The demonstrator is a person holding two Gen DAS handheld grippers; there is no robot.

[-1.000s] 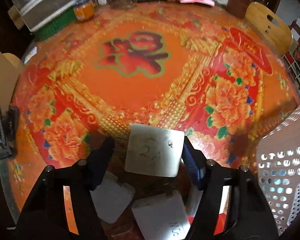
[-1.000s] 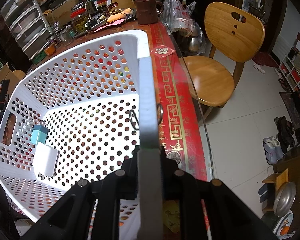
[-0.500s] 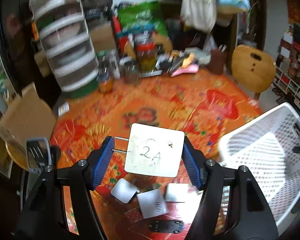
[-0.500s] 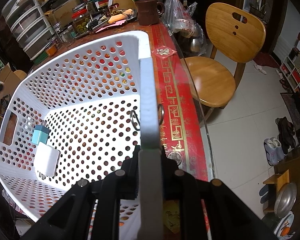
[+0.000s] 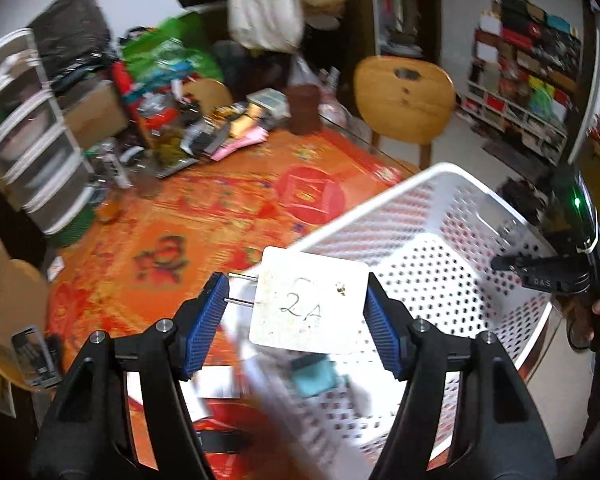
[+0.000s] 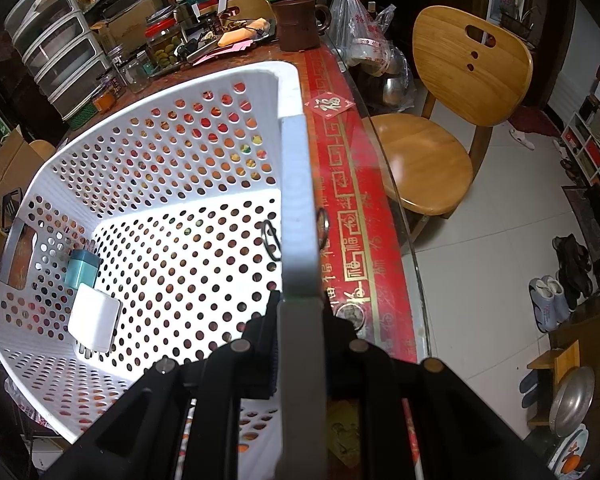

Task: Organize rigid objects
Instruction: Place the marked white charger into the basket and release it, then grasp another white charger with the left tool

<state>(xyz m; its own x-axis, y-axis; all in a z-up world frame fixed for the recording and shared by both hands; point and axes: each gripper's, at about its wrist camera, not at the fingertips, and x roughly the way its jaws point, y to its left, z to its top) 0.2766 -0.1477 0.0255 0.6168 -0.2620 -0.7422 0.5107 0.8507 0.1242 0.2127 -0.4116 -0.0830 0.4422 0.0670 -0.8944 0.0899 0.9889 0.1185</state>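
Observation:
My left gripper (image 5: 296,320) is shut on a white plug adapter (image 5: 308,306) marked "2A", its two prongs pointing left. It hangs in the air over the near left rim of the white perforated basket (image 5: 452,216). My right gripper (image 6: 300,320) is shut on the basket's right rim (image 6: 296,200) and holds the basket tilted. In the right wrist view a teal block (image 6: 82,268) and a white adapter (image 6: 94,318) lie at the basket's (image 6: 172,168) low left side. The teal block (image 5: 314,374) shows blurred below the held adapter.
The round table has a red and orange patterned cover (image 5: 204,216). Clutter, jars and a brown mug (image 6: 298,24) stand at its far edge, plastic drawers (image 6: 56,56) at far left. A wooden chair (image 6: 452,92) stands to the right. White items (image 5: 216,384) lie on the table below my left gripper.
My left gripper has lifted the "2A" adapter off the table and swung right, over the basket. The right gripper and basket have held still.

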